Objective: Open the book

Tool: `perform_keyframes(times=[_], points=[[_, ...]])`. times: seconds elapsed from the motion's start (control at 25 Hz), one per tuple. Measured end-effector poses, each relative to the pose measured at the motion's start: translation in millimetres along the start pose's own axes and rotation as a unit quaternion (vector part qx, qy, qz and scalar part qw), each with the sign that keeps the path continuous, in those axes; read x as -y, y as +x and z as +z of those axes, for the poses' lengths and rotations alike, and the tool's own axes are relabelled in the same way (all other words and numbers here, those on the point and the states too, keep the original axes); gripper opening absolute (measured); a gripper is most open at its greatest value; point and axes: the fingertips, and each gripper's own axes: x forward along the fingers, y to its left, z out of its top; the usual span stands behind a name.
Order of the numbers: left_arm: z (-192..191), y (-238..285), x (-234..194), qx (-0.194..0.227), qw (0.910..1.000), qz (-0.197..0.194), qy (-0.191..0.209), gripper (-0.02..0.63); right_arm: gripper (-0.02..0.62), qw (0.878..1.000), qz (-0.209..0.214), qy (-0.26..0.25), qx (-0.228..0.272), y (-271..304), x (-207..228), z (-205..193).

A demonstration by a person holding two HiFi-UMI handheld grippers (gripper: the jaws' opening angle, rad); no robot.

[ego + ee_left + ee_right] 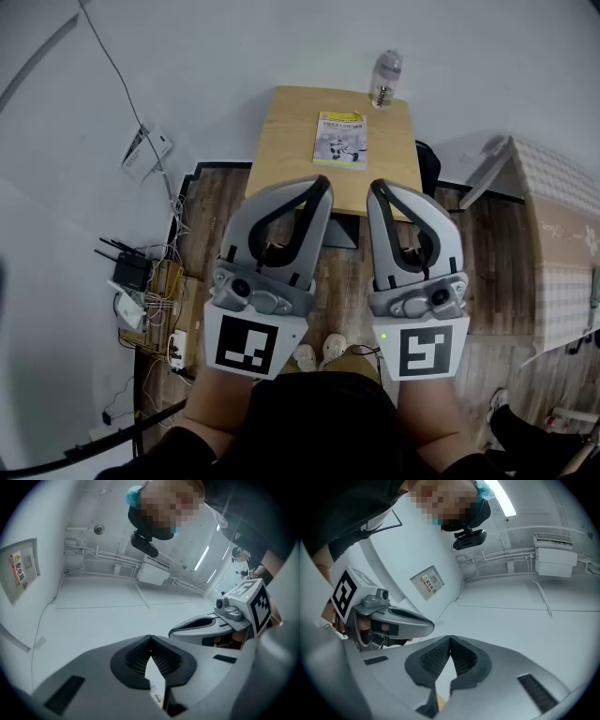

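A closed book point(341, 139) with a pale cover and a yellow top band lies flat on the small wooden table point(291, 141), towards its far right. My left gripper point(323, 182) and right gripper point(377, 187) are held side by side close under the head camera, well short of the table and apart from the book. Both point upward at the white wall. In the left gripper view the left gripper point(150, 637) has its ribbed pads point(138, 657) together with nothing between them. The right gripper point(450, 637) is shut and empty in the same way.
A clear water bottle point(385, 79) stands at the table's far right corner. A router and tangled cables point(141, 291) lie on the floor at left. A checked-cloth table point(562, 244) stands at right. A dark chair point(429, 169) sits by the table's right side.
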Motion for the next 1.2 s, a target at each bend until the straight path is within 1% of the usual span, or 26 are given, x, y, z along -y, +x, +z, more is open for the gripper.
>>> perform_keyframes(times=[0.2, 0.36, 0.64, 1.2], points=[[1, 2, 3, 0.001, 1.0, -0.001, -0.003, 0.008, 0.029, 1.0, -0.001, -0.001, 0.001, -3, 3, 1], [0, 2, 3, 0.003, 0.9999, 0.0, -0.014, 0.008, 0.029, 1.0, -0.002, 0.0, -0.001, -4, 4, -1], [3, 3, 5, 0.003, 0.9999, 0.0, -0.011, 0.008, 0.029, 1.0, -0.005, 0.008, 0.003, -7, 7, 0], [3, 13, 17, 0.001, 1.0, -0.008, -0.005, 0.009, 0.031, 1.0, -0.006, 0.009, 0.005, -13, 16, -4]])
